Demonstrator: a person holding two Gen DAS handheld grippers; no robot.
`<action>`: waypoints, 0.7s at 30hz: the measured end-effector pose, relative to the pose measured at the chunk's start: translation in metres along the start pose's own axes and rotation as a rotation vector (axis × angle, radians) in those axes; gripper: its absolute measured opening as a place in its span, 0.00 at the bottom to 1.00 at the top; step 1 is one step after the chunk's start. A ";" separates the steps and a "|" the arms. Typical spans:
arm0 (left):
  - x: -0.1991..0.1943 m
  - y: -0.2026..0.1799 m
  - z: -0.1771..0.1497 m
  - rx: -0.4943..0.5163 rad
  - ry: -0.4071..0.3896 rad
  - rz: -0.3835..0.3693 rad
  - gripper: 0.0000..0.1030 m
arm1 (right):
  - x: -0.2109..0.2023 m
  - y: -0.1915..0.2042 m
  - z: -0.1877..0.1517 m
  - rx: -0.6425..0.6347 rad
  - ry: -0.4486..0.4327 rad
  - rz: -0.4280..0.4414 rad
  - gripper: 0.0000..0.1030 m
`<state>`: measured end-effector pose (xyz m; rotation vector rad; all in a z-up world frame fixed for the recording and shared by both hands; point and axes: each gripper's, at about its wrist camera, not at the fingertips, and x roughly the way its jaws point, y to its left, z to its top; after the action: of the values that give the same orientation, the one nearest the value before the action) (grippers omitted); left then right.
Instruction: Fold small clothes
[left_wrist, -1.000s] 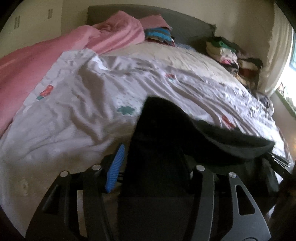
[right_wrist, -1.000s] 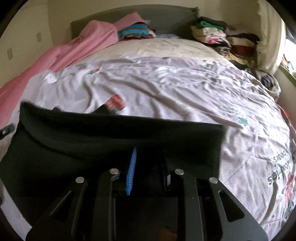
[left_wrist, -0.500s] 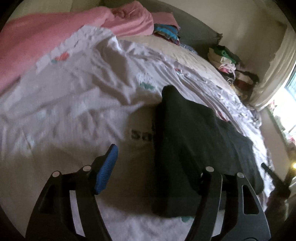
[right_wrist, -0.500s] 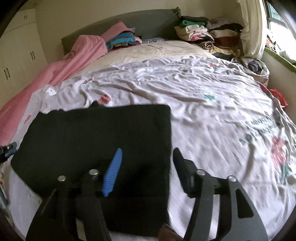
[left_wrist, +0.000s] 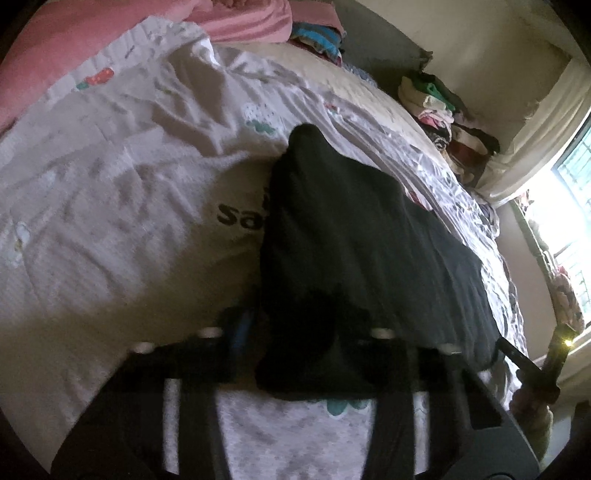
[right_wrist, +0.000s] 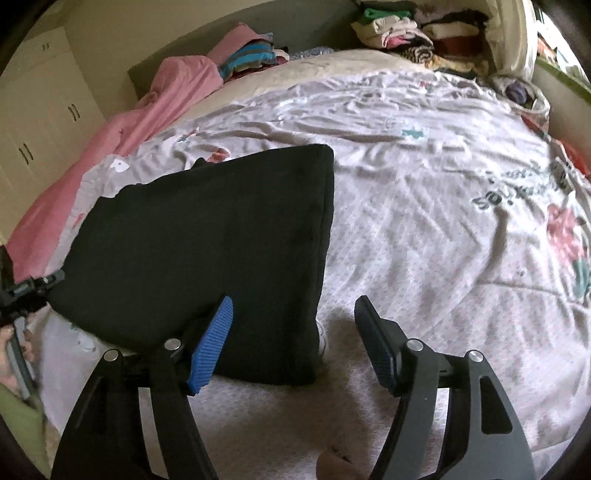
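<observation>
Partly, black garment (left_wrist: 354, 251) hides left fingers (left_wrist: 242, 328).

Both wrist views look low across the bed (right_wrist: 424, 221), sharing the probably folded black garment (left_wrist: 362, 229).

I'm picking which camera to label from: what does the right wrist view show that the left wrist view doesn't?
Only the right wrist view: white cupboards along the wall, and the right gripper with jaws plainly open beside the garment's near corner. Only the left wrist view: the bright window, and the left gripper, too dark and blurred to read its jaws. Both: the folded black garment flat on the printed sheet, the pink blanket, and the clothes pile.
</observation>
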<state>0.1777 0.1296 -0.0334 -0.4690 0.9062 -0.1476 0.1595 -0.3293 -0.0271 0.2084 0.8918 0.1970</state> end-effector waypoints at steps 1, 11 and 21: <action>0.001 0.000 -0.001 -0.002 0.006 -0.002 0.21 | 0.001 -0.002 0.000 0.013 0.005 0.013 0.65; -0.013 -0.002 -0.010 -0.001 0.004 -0.040 0.08 | -0.002 -0.004 0.000 0.035 -0.002 0.081 0.09; -0.020 -0.001 -0.025 0.048 0.015 0.020 0.10 | -0.016 -0.004 -0.011 0.011 -0.016 0.058 0.09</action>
<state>0.1458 0.1265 -0.0317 -0.4149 0.9195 -0.1546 0.1414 -0.3365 -0.0235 0.2457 0.8719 0.2440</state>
